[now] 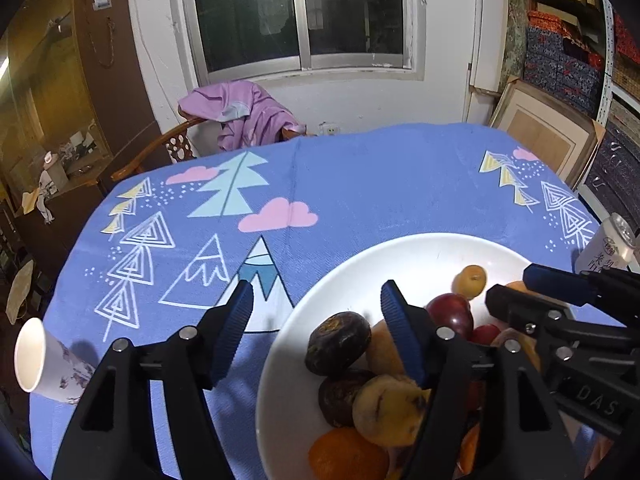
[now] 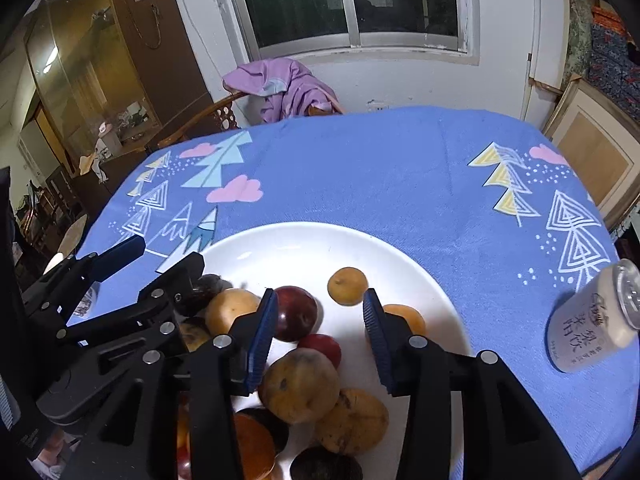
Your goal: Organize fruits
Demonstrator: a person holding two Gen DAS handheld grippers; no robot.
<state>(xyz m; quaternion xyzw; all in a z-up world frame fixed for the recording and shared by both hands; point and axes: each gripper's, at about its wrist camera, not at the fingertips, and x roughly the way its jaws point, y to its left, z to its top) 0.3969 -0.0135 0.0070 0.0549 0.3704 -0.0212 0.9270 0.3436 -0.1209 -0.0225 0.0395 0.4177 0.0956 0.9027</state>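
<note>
Blue tablecloth (image 2: 360, 168): one white plate (image 2: 304, 240), one can (image 2: 592, 320), one paper cup (image 1: 40, 360).

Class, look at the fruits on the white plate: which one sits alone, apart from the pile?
The small round yellow fruit toward the plate's far side; bare plate surrounds it, while the others cluster together.

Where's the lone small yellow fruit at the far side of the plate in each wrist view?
Left wrist: small yellow fruit sits right of centre, alone on the white plate, beyond the dark red fruit.
Right wrist: same fruit sits near centre, just past the open right claw.
Shared landmark: the pink cloud printed on the blue cloth, left of the plate's far rim.
</note>
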